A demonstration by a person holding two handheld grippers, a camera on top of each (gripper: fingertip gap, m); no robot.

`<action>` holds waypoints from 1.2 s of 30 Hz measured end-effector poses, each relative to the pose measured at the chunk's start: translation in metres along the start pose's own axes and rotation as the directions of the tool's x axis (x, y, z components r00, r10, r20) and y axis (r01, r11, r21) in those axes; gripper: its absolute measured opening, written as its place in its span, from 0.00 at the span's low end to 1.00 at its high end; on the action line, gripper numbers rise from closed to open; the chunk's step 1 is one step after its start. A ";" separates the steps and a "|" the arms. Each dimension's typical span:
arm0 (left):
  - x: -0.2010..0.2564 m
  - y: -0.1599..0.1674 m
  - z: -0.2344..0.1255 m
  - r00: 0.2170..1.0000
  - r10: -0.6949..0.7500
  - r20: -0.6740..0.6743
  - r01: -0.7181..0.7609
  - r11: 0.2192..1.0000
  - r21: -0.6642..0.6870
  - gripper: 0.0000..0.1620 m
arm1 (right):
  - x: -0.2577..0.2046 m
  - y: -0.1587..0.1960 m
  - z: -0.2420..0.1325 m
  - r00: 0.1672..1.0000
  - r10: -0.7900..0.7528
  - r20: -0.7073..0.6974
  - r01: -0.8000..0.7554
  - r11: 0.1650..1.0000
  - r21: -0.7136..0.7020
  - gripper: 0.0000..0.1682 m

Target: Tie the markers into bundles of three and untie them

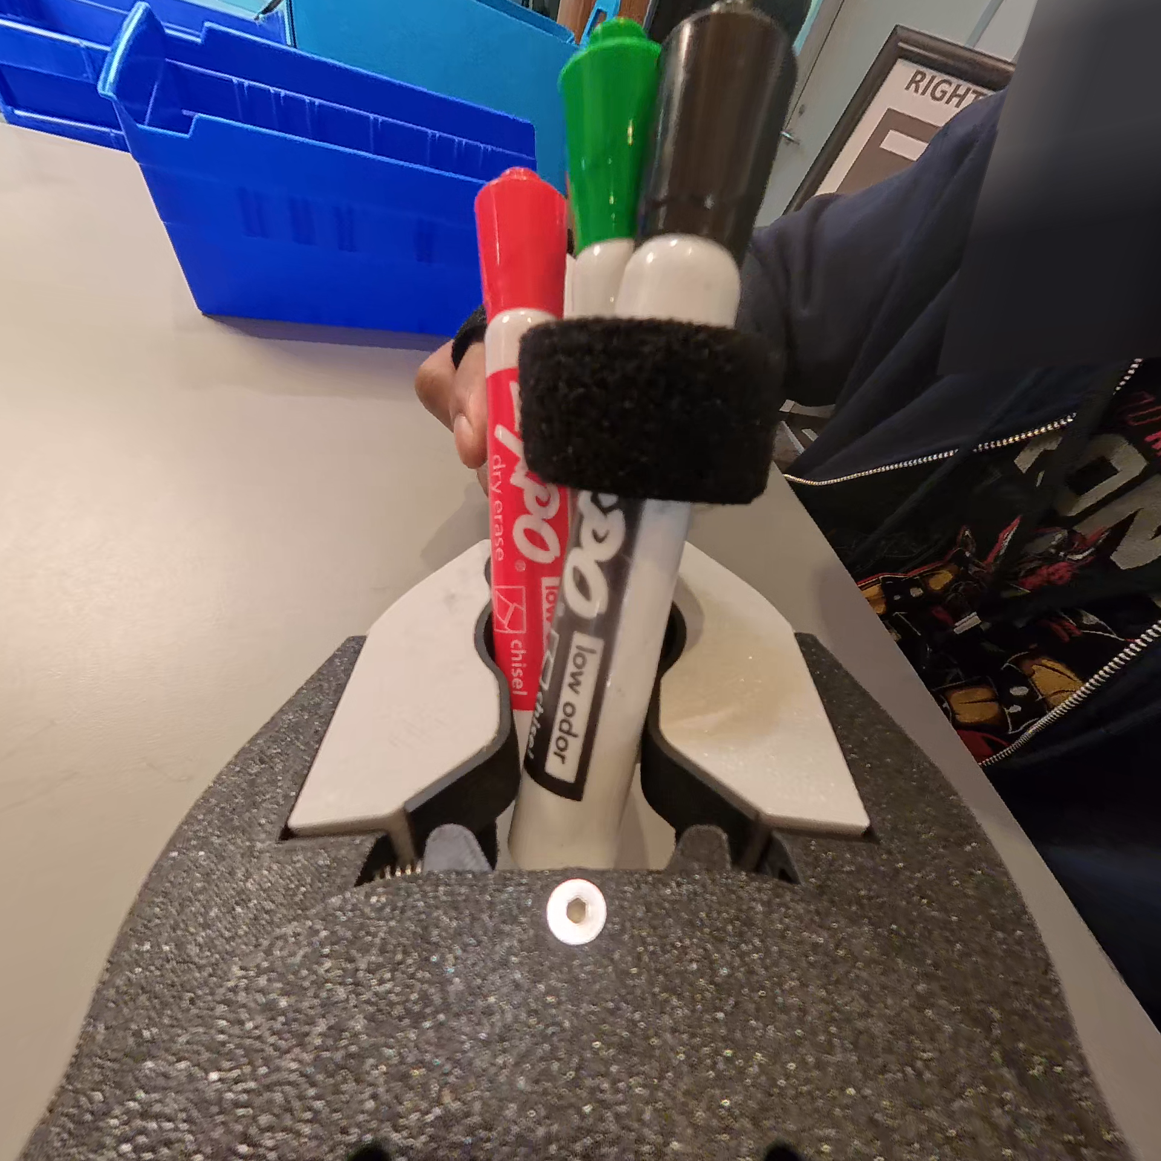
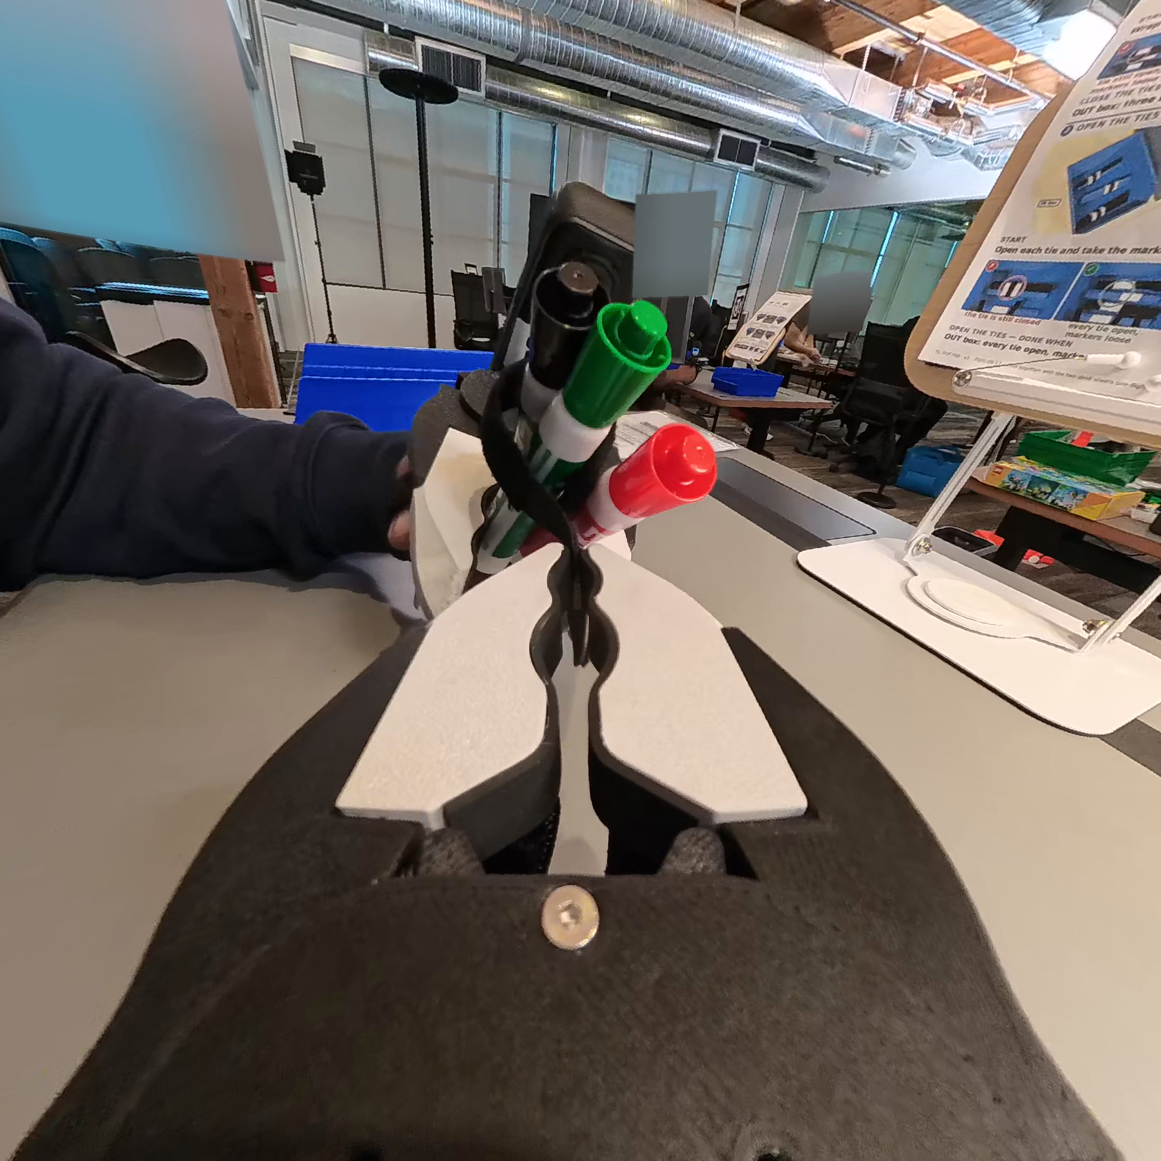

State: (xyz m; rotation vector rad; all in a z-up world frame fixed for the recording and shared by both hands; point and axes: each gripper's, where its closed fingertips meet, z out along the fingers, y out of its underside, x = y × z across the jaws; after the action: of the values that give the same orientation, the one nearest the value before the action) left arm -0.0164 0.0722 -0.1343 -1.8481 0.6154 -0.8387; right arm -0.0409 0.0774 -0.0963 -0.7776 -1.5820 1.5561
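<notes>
The pale grey bench (image 1: 157, 502) fills the ground of both views. On its far side in the left wrist view stand blue plastic bins (image 1: 301, 207), and in the right wrist view a white stand (image 2: 980, 634) near the right edge carries a tilted instruction board (image 2: 1068, 251). A person's dark sleeve (image 2: 157, 465) reaches in from the left of the right wrist view.

The left claw (image 1: 581, 659) is clamped on the lower barrels of three markers, which rise out of it above the bench. The black marker (image 1: 678, 377) is nearest the camera, the green marker (image 1: 606, 138) sits just behind it, and the red marker (image 1: 521, 389) leans on their left side, touching them. A black hook-and-loop strap (image 1: 647, 408) wraps across the black marker's barrel below the caps.

The right claw (image 2: 575, 597) is closed on the loose end of that strap, which runs up from between its white fingers (image 2: 477, 691) and loops around the bundle. In this view the three caps splay apart, the red one lowest and pointing right.
</notes>
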 end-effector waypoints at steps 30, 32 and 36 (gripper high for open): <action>-0.028 0.008 0.004 0.978 0.042 0.204 -0.028 0.997 -0.069 0.27 | -0.002 0.021 0.008 0.997 0.080 -0.002 -0.079 0.991 -0.107 0.02; -0.033 0.007 0.003 0.967 0.066 0.247 -0.048 0.996 -0.078 0.27 | 0.000 0.021 0.008 0.997 0.083 -0.009 -0.084 0.991 -0.108 0.03; -0.044 0.004 0.000 0.927 0.119 0.354 -0.089 0.991 -0.101 0.27 | 0.005 0.024 0.008 0.997 0.065 -0.038 -0.070 0.990 -0.125 0.07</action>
State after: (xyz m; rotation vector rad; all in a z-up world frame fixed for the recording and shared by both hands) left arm -0.0445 0.1027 -0.1508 -1.9623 0.5135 -0.3922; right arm -0.0520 0.0794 -0.1189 -0.9308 -1.6575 1.4930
